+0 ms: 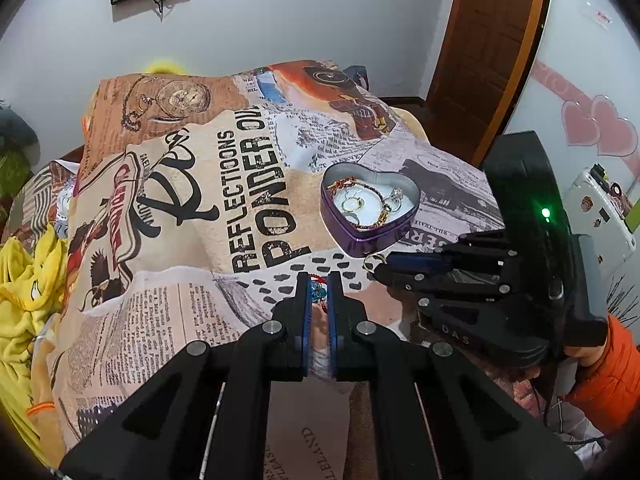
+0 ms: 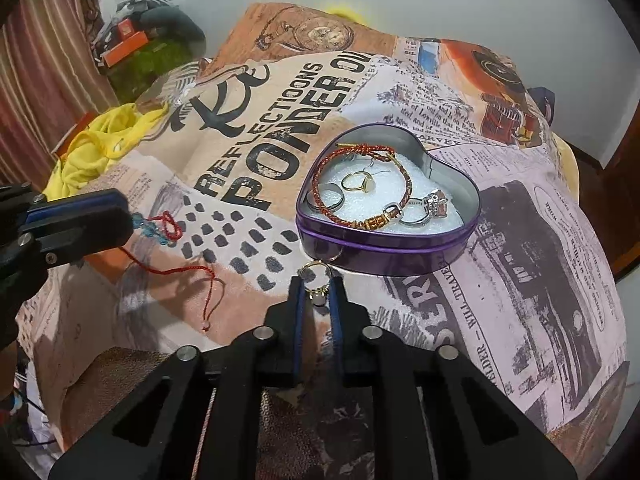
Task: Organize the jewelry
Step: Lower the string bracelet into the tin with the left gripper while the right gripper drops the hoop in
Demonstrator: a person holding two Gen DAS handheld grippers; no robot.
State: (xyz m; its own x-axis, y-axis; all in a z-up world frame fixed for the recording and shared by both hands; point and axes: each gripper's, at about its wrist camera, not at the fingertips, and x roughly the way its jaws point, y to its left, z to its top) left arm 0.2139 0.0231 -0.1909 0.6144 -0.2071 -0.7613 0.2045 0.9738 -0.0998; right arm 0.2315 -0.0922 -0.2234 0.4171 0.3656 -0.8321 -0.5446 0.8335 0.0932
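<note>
A purple heart-shaped tin (image 1: 362, 242) (image 2: 384, 254) sits open on the printed cloth and holds a red braided bracelet (image 2: 360, 152), a gold ring (image 2: 356, 182) and silver rings (image 2: 424, 210). My left gripper (image 1: 319, 286) (image 2: 124, 216) is shut on a red cord bracelet with blue beads (image 1: 318, 292) (image 2: 150, 228); its cord trails on the cloth (image 2: 180, 270). My right gripper (image 2: 316, 286) (image 1: 378, 266) is shut on a gold ring (image 2: 316, 280) (image 1: 374, 260) just in front of the tin's near wall.
A printed newspaper-pattern cloth (image 1: 180, 200) (image 2: 520, 240) covers the surface. Yellow fabric (image 1: 24, 280) (image 2: 100, 144) lies at the left. A brown door (image 1: 488, 40) and a white wall stand behind. Clutter with an orange box (image 2: 128, 44) is at the far left.
</note>
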